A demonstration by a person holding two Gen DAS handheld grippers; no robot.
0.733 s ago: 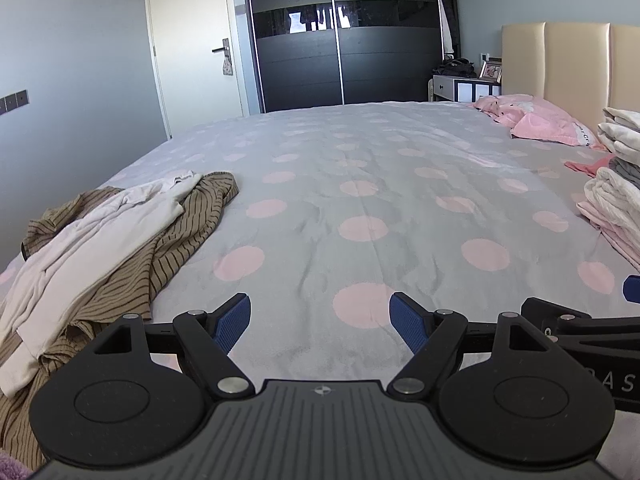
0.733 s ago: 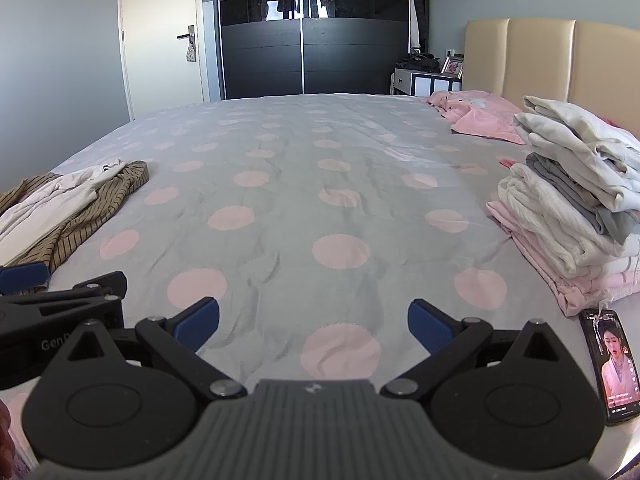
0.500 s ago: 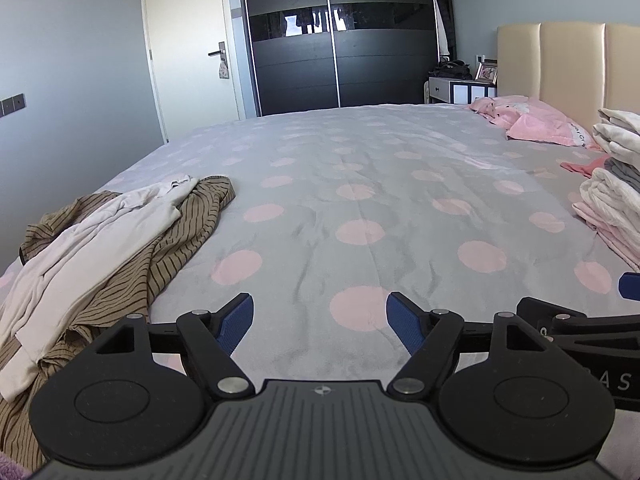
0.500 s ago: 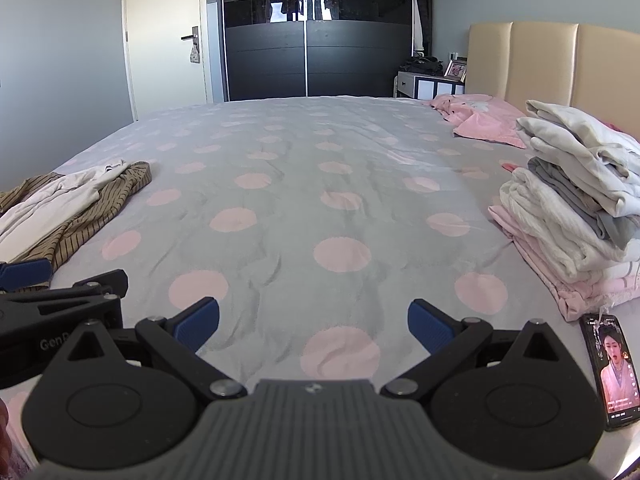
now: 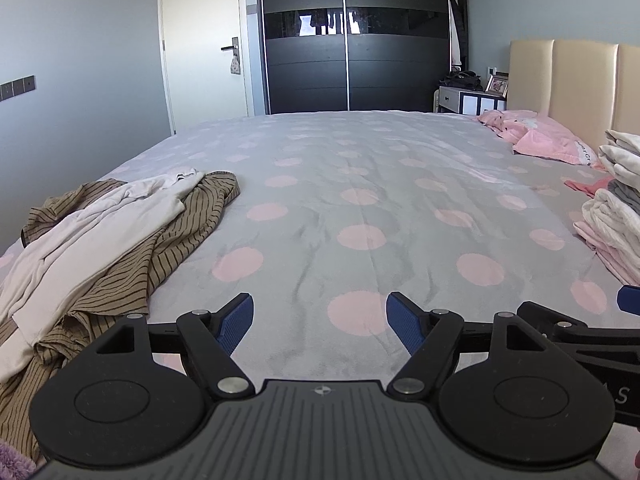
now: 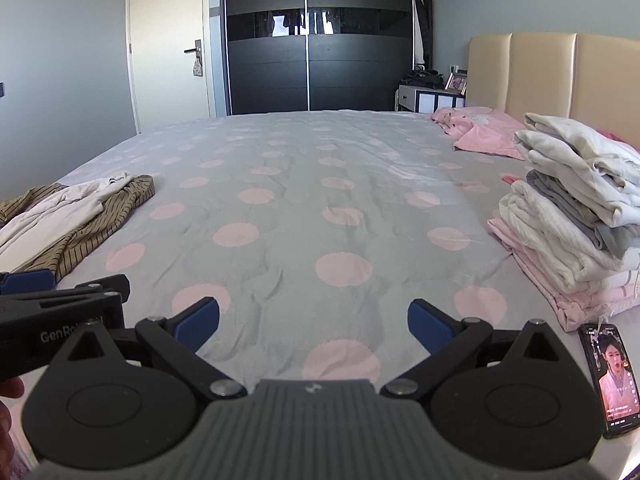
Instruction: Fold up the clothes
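Blue-padded left gripper (image 5: 320, 316) and right gripper (image 6: 313, 324), two, both gaping wide and empty over the bed (image 5: 360, 184), one phone (image 6: 612, 376) right of it, one folded stack (image 6: 576, 216) beyond, two crumpled garments, white (image 5: 100, 224) on striped brown (image 5: 176, 236), on the bed's left side, left of and beyond both grippers.

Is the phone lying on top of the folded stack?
No, the phone lies on the bed beside the folded stack, screen up.

A home bedroom: a polka-dot bed (image 5: 360, 200) with padded headboard (image 6: 540, 72), sliding wardrobe (image 5: 344, 36) and door (image 5: 200, 36).
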